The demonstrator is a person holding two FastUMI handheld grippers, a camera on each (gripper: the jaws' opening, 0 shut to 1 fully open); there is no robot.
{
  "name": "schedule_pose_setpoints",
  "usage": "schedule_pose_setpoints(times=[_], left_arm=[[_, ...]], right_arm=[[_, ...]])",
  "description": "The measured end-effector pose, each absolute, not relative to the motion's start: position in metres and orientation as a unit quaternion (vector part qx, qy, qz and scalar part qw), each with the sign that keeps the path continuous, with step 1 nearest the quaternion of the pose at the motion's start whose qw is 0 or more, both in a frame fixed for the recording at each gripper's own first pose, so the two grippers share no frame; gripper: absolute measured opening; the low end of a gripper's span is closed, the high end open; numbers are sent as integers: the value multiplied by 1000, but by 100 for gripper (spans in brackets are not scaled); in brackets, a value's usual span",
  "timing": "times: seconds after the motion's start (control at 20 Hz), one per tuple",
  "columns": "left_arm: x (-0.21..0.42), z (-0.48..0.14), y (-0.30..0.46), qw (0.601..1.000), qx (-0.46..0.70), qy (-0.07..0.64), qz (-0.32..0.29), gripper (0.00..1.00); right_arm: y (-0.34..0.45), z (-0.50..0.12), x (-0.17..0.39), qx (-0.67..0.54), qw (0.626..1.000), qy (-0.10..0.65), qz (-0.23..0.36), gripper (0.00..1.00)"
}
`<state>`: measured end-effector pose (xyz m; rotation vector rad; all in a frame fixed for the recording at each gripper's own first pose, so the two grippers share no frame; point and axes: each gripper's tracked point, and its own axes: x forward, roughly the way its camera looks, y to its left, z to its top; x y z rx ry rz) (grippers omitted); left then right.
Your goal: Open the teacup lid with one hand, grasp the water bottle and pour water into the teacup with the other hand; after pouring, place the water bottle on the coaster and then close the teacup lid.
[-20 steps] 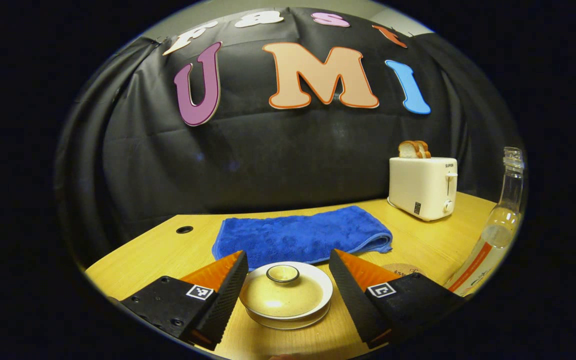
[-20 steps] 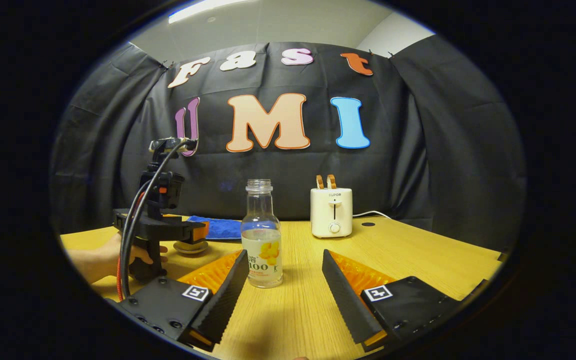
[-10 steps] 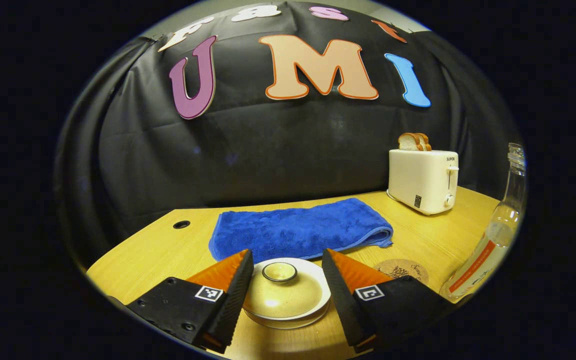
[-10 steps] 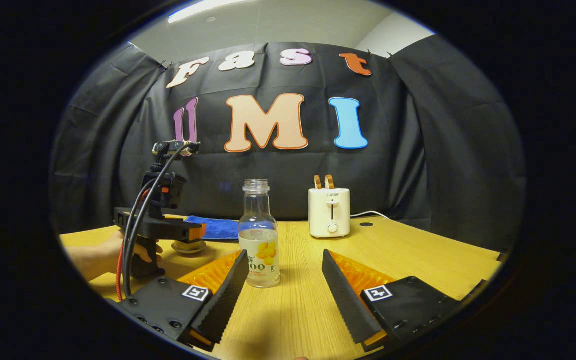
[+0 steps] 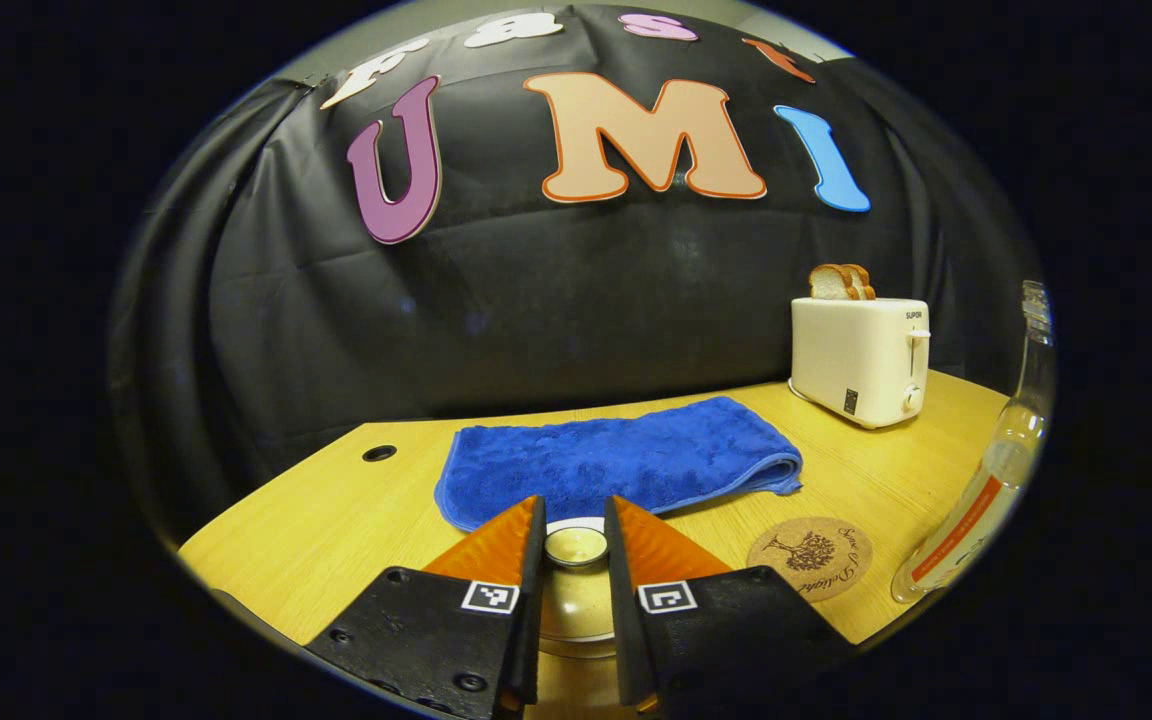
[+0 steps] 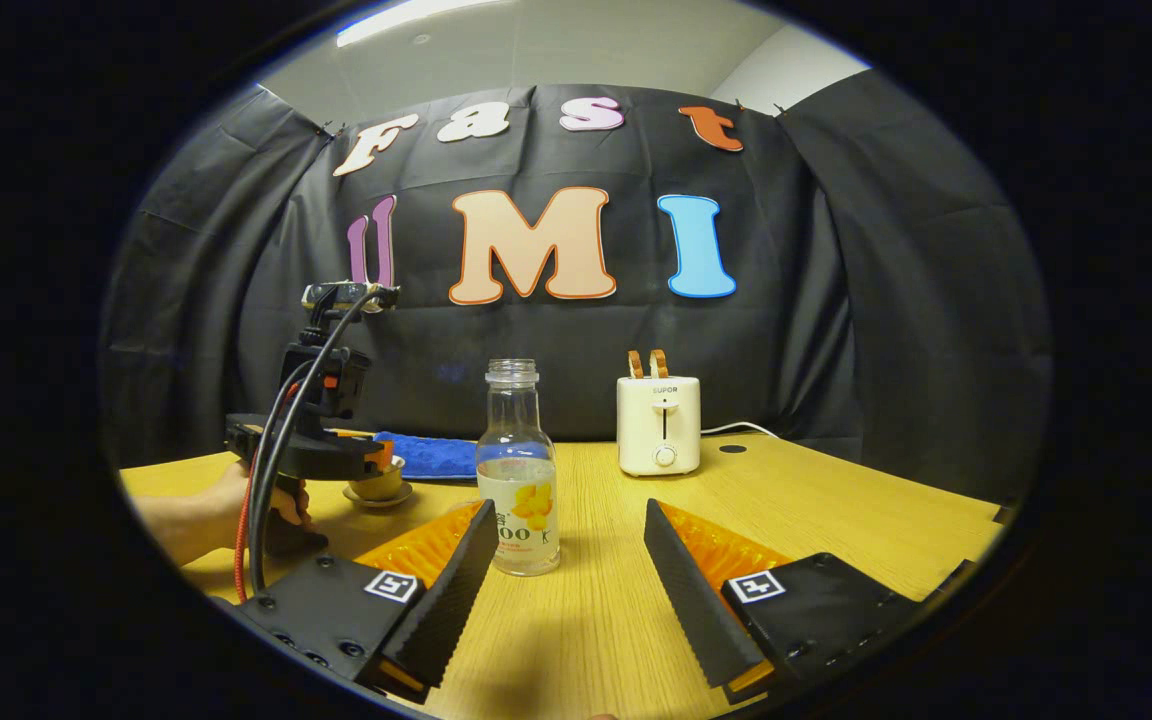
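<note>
Closing in from wide apart a moment ago, the left tongs [image 5: 574, 545] are now pinching the lid [image 5: 576, 546] knob on the teacup [image 6: 377, 485], while the right tongs [image 6: 566, 560] are waiting released near the bottle [image 6: 519, 470] on the surface [image 6: 836, 520].

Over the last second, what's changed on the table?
The left gripper closed its jaws from wide open onto the knob of the lid. The right gripper stayed open short of the bottle; bottle, towel, toaster and coaster stayed put.
</note>
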<state>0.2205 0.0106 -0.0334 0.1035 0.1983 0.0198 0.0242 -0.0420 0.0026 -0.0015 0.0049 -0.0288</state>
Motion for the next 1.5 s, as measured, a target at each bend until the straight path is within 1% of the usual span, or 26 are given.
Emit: schedule_pose_setpoints(times=[0.2,0.25,0.35,0.5,0.65,0.75,1.15,1.45,1.5], left_arm=[[220,-31,12,994,54,96,11,25],[219,-30,13,994,52,94,13,24],[217,-30,12,995,43,90,9,20],[215,-22,13,997,29,66,4,18],[204,-10,13,999,30,27,3,18],[193,-2,14,999,39,2,-6,18],[117,-3,74,1000,2,-1,6,18],[65,-2,106,1000,-1,-3,13,18],[61,-2,109,1000,-2,-4,16,18]], right_arm=[[-43,3,24,-1,1000,2,-16,94],[-43,2,24,-1,1000,3,-16,95],[-43,2,24,-1,1000,3,-15,94],[-43,3,24,-1,1000,3,-15,94],[-44,2,24,-1,1000,2,-18,96],[-45,2,23,-1,1000,2,-20,96],[-36,0,29,-1,1000,7,-3,95],[-21,-13,47,-3,999,42,19,94],[-18,-14,51,-4,998,51,23,96]])
